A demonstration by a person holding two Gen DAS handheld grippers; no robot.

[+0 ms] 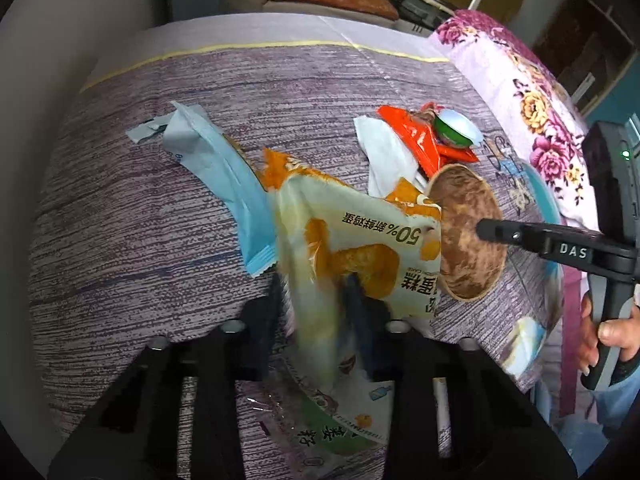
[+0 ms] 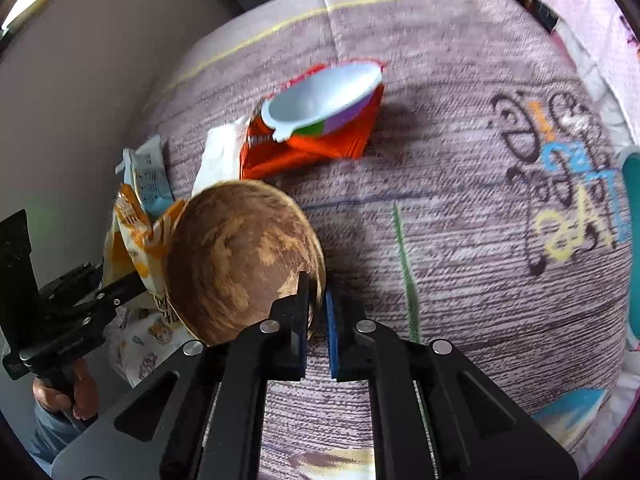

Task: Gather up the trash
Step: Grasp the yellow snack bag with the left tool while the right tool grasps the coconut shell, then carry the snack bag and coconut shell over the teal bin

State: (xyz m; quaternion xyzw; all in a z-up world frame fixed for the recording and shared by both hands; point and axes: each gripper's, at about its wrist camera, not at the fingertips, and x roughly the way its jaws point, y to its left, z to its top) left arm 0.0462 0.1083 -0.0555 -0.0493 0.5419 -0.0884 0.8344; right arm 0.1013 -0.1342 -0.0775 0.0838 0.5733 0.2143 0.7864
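We're clamping the left gripper [image 1: 316, 300] on the yellow cake wrapper [image 1: 352, 240], and the right gripper [image 2: 316, 312] is pinching the brown paper bowl's [image 2: 240, 260] rim, just beside that wrapper, orange wrapper [image 2: 320, 148] lying behind.

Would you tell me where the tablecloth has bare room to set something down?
The tablecloth is bare left of the blue wrapper, and between the orange packet and the printed lettering. It is crowded around the brown bowl.
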